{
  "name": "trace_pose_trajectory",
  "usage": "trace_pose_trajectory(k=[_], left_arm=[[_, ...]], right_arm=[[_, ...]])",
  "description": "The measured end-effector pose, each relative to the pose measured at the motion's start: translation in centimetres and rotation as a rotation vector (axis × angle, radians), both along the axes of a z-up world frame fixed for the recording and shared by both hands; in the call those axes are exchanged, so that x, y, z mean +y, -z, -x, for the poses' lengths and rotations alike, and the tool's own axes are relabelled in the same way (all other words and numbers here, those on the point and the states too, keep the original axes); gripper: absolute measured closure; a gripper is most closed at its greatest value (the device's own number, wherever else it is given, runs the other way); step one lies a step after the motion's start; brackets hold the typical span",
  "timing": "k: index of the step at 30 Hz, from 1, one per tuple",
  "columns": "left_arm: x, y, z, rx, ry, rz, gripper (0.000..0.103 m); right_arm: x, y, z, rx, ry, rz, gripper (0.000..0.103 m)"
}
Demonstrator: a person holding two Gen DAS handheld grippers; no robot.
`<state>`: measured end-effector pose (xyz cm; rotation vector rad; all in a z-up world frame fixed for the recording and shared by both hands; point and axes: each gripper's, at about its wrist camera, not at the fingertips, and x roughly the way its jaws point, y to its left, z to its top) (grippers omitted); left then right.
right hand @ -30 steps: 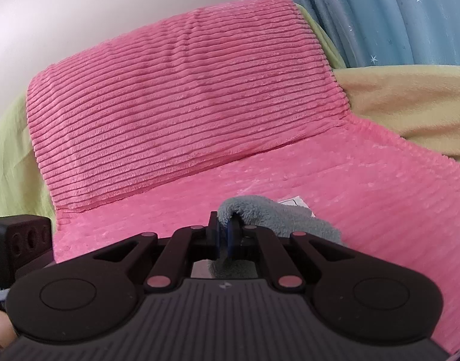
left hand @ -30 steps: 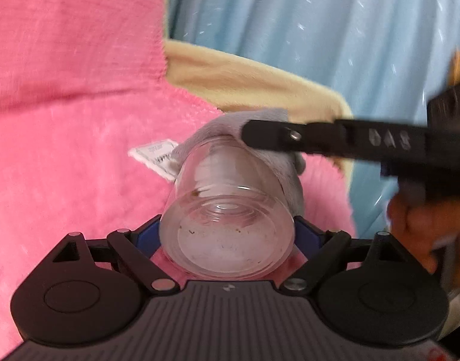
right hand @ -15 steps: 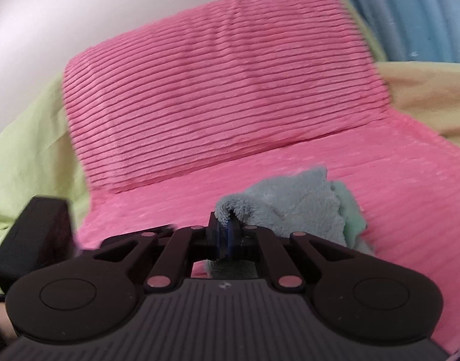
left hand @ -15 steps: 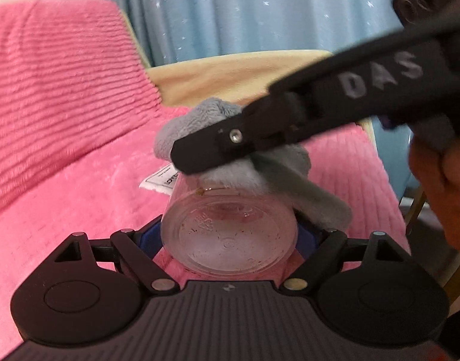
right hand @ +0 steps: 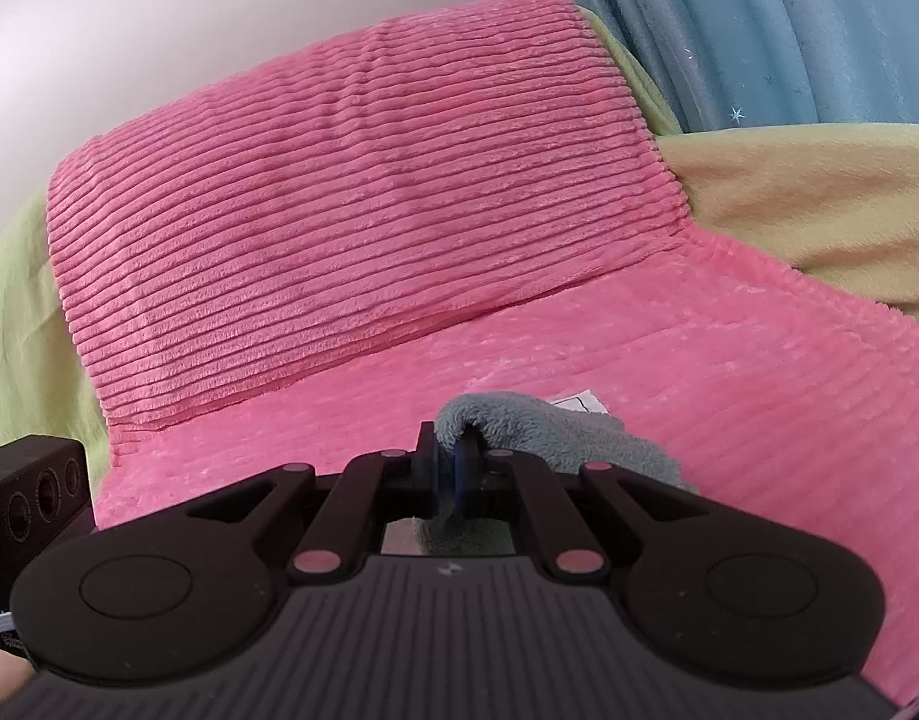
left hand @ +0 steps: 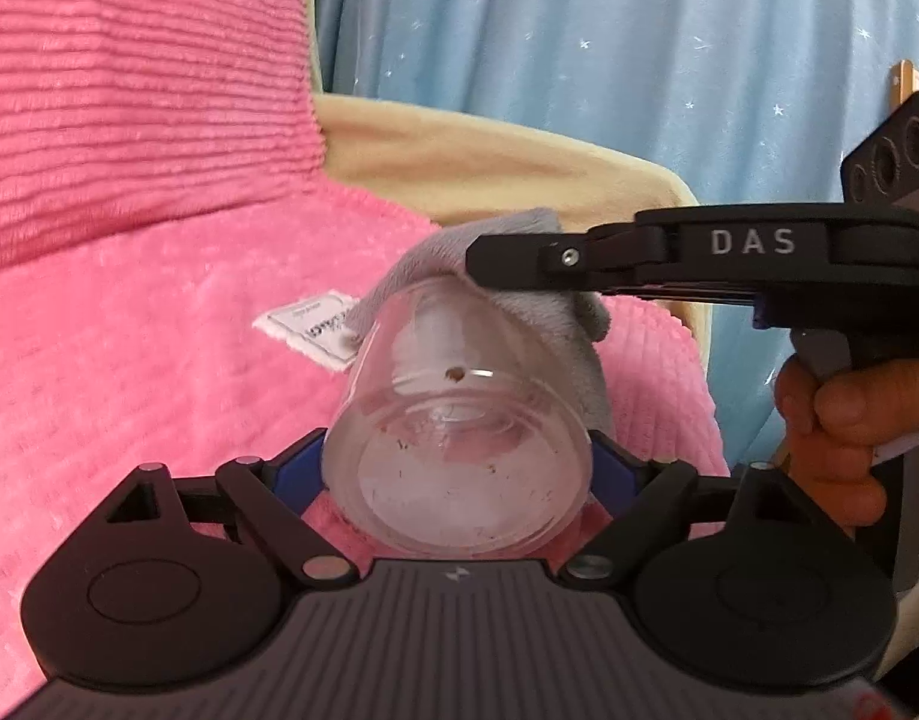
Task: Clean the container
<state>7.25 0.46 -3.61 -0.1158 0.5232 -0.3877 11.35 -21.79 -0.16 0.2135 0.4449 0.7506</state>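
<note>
Left gripper [left hand: 457, 468] clamps the clear round glass container [left hand: 459, 438] by its base between both jaws, mouth pointing away. At the mouth, the right gripper [right hand: 450, 468], jaws nearly closed, pinches a grey fleece cloth [left hand: 519, 300]. White tag [left hand: 312, 327] left, print unreadable. "DAS" on the right gripper's side. Beyond: pink ribbed cushion [right hand: 351, 192], blue star-print curtain [left hand: 579, 48].

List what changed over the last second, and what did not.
The right gripper swung its grey fleece cloth up off the clear glass jar's mouth half a second ago, then brought it back down onto the rim. Unchanged: the left gripper stays clamped on the jar's base, the right on the cloth; brown specks remain inside.
</note>
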Motion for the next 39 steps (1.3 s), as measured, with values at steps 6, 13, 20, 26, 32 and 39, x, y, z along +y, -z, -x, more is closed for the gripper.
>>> trace_pose_trajectory(k=[6,13,20,26,32,39], left_arm=[[-0.3,-0.2,0.2,-0.016,-0.003,-0.041,0.018],[-2.2,-0.3,0.9,-0.071,0.011,-0.198,0.018],[-3.6,-0.4,1.6,-0.114,0.039,-0.294,0.018],[-2.6,-0.6,1.3,-0.087,0.04,-0.215,0.016],[-0.9,-0.2,0.3,-0.003,0.033,-0.043,0.017],[-0.7,-0.2,0.4,-0.005,0.022,-0.018,0.018]], right_arm=[[0.9,-0.4,0.5,0.009,-0.085,-0.001,0.1],[2.8,-0.7,2.0,-0.001,-0.233,0.036,0.101],[0.9,-0.5,0.8,-0.015,-0.052,0.02,0.101],[1.1,-0.5,0.8,-0.023,-0.047,0.031,0.101],[0.9,-0.4,0.8,-0.014,-0.062,0.024,0.101],[2.1,-0.4,1.8,0.0,-0.161,0.029,0.101]])
